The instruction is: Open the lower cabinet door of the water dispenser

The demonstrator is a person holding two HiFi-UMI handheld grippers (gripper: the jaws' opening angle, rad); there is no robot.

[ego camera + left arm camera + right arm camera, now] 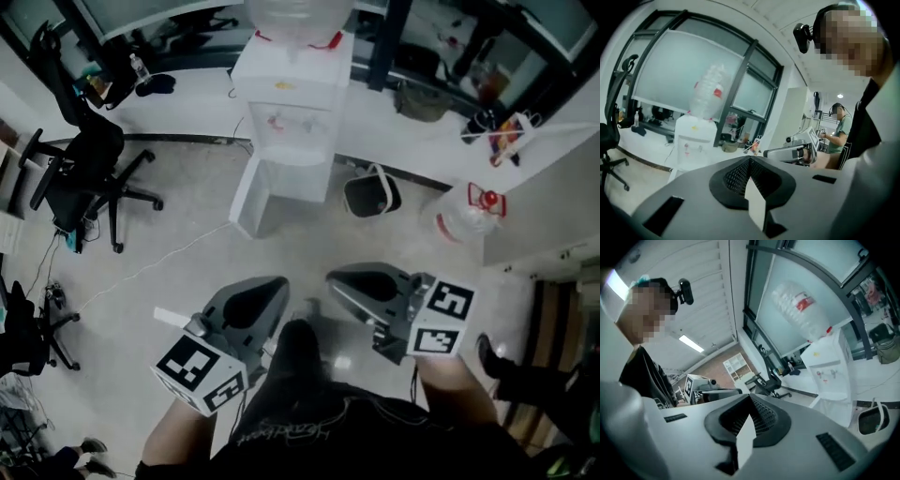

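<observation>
Left gripper (258, 298) and right gripper (361, 281) closed, empty, side by side; open floor (281, 253) ahead; dispenser (291, 103) upright, facing them; door (246, 197) swung open leftward.

Pale floor (169, 234), black office chair (89, 159) at left, dark-framed windows (684, 65) behind

The bin (371, 195) sits just right of the water dispenser (289, 112).
</observation>
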